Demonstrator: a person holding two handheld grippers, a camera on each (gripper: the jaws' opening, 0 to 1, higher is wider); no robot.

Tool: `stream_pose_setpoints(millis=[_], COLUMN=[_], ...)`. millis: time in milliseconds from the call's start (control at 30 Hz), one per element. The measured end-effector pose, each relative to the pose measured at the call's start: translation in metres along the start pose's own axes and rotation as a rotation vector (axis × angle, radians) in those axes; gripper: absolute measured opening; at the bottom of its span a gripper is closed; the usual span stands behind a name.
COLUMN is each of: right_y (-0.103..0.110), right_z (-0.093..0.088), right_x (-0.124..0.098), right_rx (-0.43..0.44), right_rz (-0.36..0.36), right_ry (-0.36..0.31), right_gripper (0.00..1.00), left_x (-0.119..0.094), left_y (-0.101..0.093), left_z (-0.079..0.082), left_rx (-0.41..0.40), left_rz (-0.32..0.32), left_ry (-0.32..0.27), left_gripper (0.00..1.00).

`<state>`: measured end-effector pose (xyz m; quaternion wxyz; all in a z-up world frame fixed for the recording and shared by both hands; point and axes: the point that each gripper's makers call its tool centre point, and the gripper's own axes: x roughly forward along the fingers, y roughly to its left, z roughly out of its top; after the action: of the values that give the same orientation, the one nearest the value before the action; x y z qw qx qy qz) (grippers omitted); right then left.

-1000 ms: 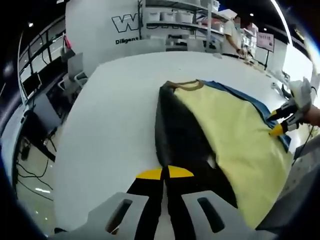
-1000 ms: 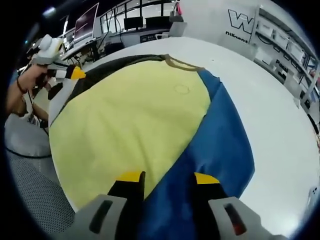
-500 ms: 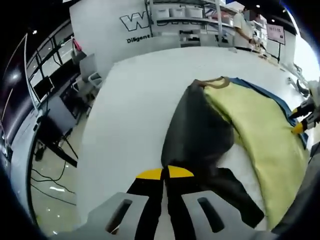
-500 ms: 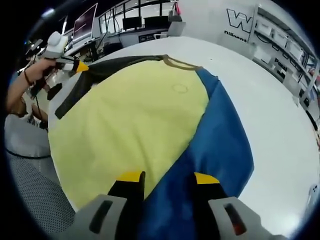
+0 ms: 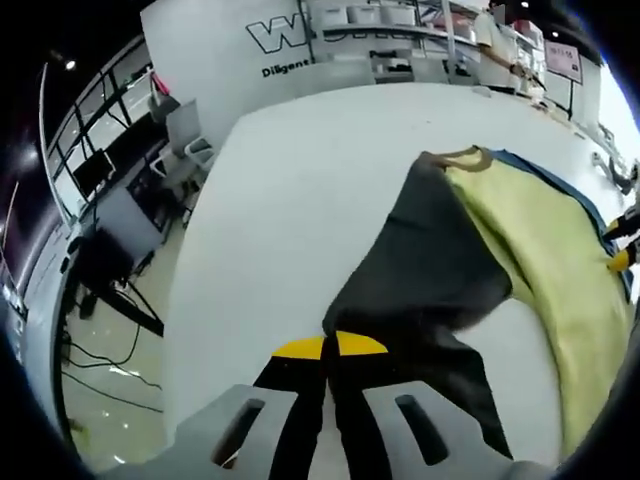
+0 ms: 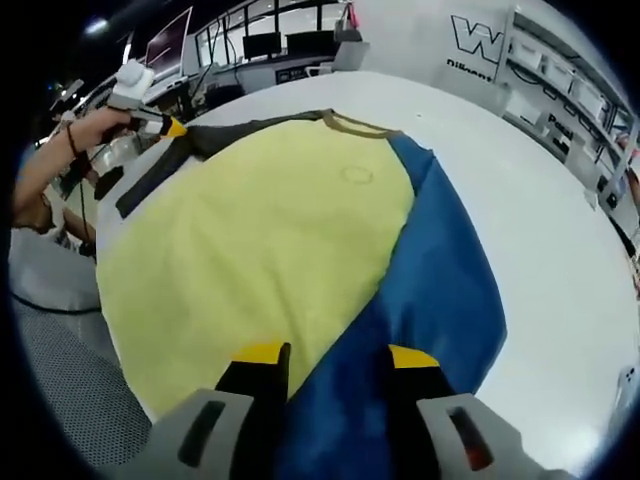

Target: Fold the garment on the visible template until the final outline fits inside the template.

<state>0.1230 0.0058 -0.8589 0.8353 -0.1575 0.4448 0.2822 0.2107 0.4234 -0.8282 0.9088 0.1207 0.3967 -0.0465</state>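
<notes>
A garment lies flat on the white table (image 5: 280,220): yellow body (image 5: 550,250), tan collar (image 5: 460,155), one dark grey sleeve (image 5: 420,270), one blue sleeve (image 6: 430,290). My left gripper (image 5: 325,347) is shut on the dark sleeve's end, which stretches away from the yellow body. In the right gripper view a hand holds that left gripper (image 6: 172,127) at the far left, with the dark sleeve (image 6: 230,132) running from it toward the collar (image 6: 355,125). My right gripper (image 6: 337,355) stands open over the seam between the yellow body (image 6: 270,230) and the blue sleeve.
The table's left edge drops to a floor with cables (image 5: 100,370) and desks. Shelves with bins (image 5: 400,20) and a lettered wall (image 5: 290,40) stand behind. A grey mesh seat (image 6: 60,400) sits below the table's near edge. Bare white tabletop (image 6: 560,260) lies right of the blue sleeve.
My left gripper has drawn the dark sleeve outward, off the yellow body, so it now lies spread on the table. The right gripper has stayed in place, still open.
</notes>
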Motion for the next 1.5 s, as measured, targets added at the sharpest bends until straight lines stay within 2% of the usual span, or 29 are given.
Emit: stream_pose_setpoints(millis=[400, 600, 633, 667, 767, 800, 867, 967, 1000, 1067, 1167, 1267, 1333, 1400, 1433, 1500], right_y=[-0.004, -0.007, -0.007, -0.007, -0.007, -0.007, -0.007, -0.007, -0.007, -0.007, -0.007, -0.007, -0.007, -0.007, -0.007, -0.007], right_z=[-0.004, -0.006, -0.006, -0.007, -0.008, -0.008, -0.007, -0.007, -0.007, -0.008, -0.008, -0.008, -0.008, -0.008, -0.008, -0.008], right_x=[-0.003, -0.004, -0.004, -0.004, -0.005, -0.005, -0.005, -0.005, -0.005, -0.005, -0.005, -0.005, -0.005, -0.005, -0.005, -0.005], right_rx=[-0.003, 0.008, 0.01, 0.009, 0.014, 0.015, 0.018, 0.018, 0.018, 0.017, 0.017, 0.019, 0.021, 0.022, 0.022, 0.024], right_rz=[0.001, -0.004, -0.005, -0.006, -0.009, -0.01, -0.012, -0.012, -0.012, -0.011, -0.011, -0.011, -0.012, -0.013, -0.013, -0.013], right_ry=[0.0, 0.0, 0.0, 0.0, 0.0, -0.003, -0.006, -0.005, -0.005, -0.003, -0.003, -0.003, -0.003, -0.005, -0.006, -0.009], right_gripper=[0.33, 0.33, 0.33, 0.33, 0.33, 0.33, 0.33, 0.33, 0.33, 0.33, 0.33, 0.33, 0.33, 0.33, 0.33, 0.33], left_x=[0.014, 0.017, 0.016, 0.012, 0.003, -0.002, -0.015, -0.033, -0.035, -0.038, -0.035, -0.034, -0.031, -0.027, -0.026, -0.025], left_y=[0.013, 0.019, 0.019, 0.021, 0.026, 0.021, 0.014, 0.02, 0.024, 0.035, 0.039, 0.059, 0.059, 0.055, 0.048, 0.027], left_z=[0.012, 0.011, 0.012, 0.019, 0.03, 0.041, 0.061, 0.082, 0.085, 0.092, 0.094, 0.082, 0.074, 0.073, 0.076, 0.088], left_rx=[0.027, -0.011, -0.032, -0.089, -0.121, -0.185, -0.253, -0.278, -0.258, -0.121, -0.173, -0.181, -0.249, -0.26, -0.263, -0.27], left_rz=[0.03, 0.063, 0.064, 0.082, 0.105, 0.076, 0.041, 0.076, 0.094, 0.16, 0.144, 0.217, 0.203, 0.176, 0.142, 0.05], left_ry=[0.005, 0.009, 0.002, -0.038, -0.081, -0.135, -0.236, -0.319, -0.321, -0.31, -0.305, -0.262, -0.242, -0.254, -0.267, -0.328], left_gripper=[0.0, 0.0, 0.0, 0.0, 0.0, 0.0, 0.0, 0.0, 0.0, 0.0, 0.0, 0.0, 0.0, 0.0, 0.0, 0.0])
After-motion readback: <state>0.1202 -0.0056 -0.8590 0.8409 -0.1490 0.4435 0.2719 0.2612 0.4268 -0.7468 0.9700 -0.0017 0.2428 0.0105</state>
